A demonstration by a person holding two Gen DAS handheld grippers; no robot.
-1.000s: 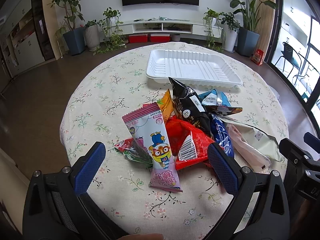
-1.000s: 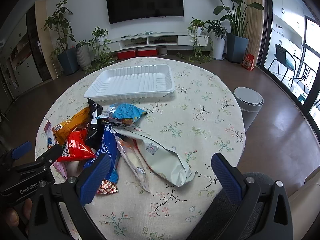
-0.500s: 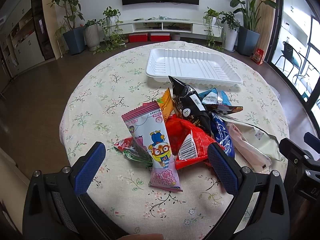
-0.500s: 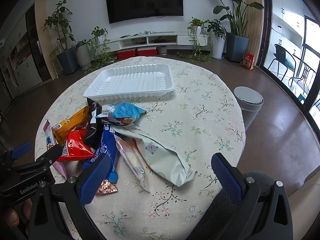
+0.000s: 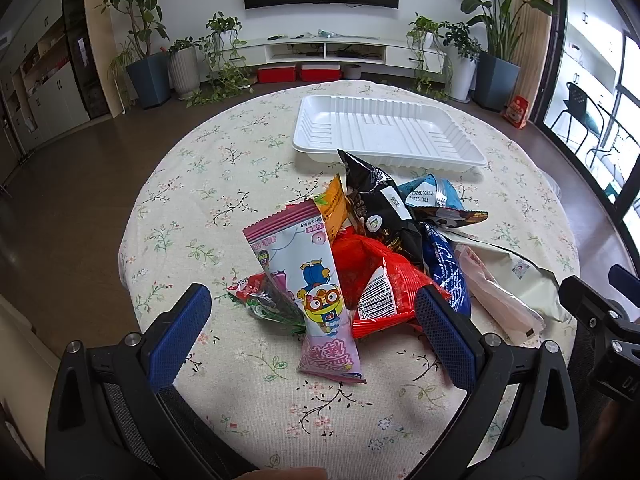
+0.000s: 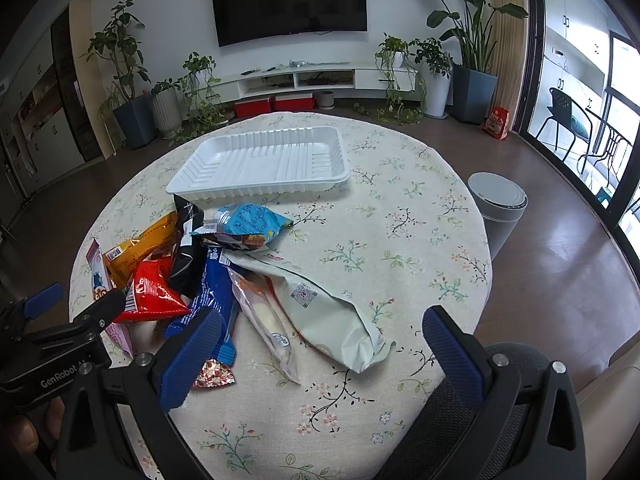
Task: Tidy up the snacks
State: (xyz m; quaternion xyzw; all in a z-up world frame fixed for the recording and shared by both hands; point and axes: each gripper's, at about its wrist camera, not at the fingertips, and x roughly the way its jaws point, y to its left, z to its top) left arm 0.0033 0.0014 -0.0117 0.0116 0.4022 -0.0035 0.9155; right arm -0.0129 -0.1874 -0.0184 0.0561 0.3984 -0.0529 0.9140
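Since the snack packets lie in one messy heap on the round flowery bench (image 5: 224, 184), just in front of the empty white plastic tray (image 5: 384, 132), I could easily grab two at once. My left tool (image 5: 312, 328) is wide open and holds nothing. It hangs over the pink cartoon packet (image 5: 316, 280), which leans on the shiny red packet (image 5: 384, 280). My right tool (image 6: 320, 344) is wide open too, over the long pale green bag (image 6: 324, 300). These packets look slippery, so one could slide out and fall off the bench edge.
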